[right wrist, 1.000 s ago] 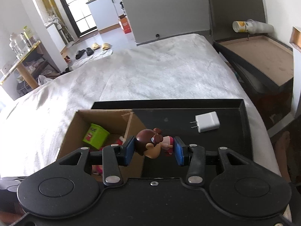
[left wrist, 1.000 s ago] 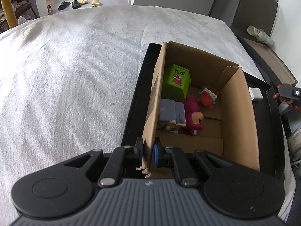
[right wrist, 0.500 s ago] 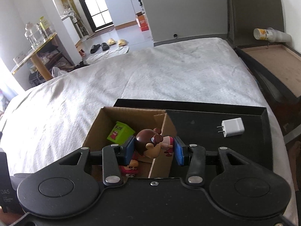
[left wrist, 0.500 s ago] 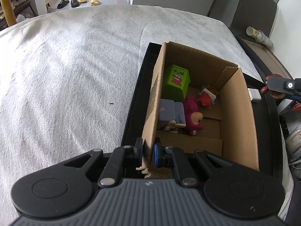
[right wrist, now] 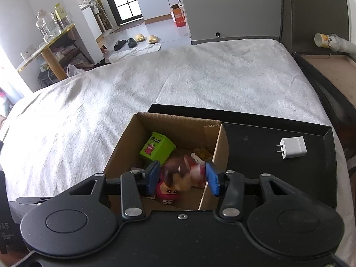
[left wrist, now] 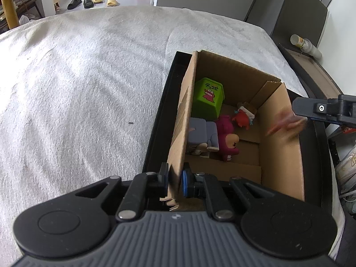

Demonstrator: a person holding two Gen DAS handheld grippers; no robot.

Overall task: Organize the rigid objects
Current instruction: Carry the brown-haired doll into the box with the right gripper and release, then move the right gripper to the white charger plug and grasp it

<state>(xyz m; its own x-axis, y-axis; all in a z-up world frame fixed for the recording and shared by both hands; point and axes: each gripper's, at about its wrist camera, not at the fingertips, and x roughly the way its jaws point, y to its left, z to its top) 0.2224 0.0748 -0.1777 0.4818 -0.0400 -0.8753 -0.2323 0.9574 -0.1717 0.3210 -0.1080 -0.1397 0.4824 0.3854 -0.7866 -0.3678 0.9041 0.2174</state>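
Note:
My left gripper (left wrist: 174, 176) is shut on the near left wall of the cardboard box (left wrist: 180, 133), which stands in a black tray (left wrist: 155, 129). In the box lie a green tin (left wrist: 208, 100), a grey block figure (left wrist: 203, 133), a magenta figure (left wrist: 227, 140) and a small red figure (left wrist: 242, 116). My right gripper (right wrist: 182, 179) is open above the box (right wrist: 124, 142). The brown-haired doll (right wrist: 180, 173) is a blur between its jaws, falling free. In the left wrist view the doll is a blur (left wrist: 284, 123) at the box's right wall, below the right gripper (left wrist: 322, 111).
A white charger plug (right wrist: 292, 148) lies on the tray (right wrist: 255, 142) right of the box. The tray rests on a white bedcover (right wrist: 200, 77). A dark side table (right wrist: 329, 71) with a lying cup (right wrist: 331, 42) stands at the right.
My right gripper moved left over the box and opened, and the doll has dropped out of it. My left gripper keeps its hold on the box wall.

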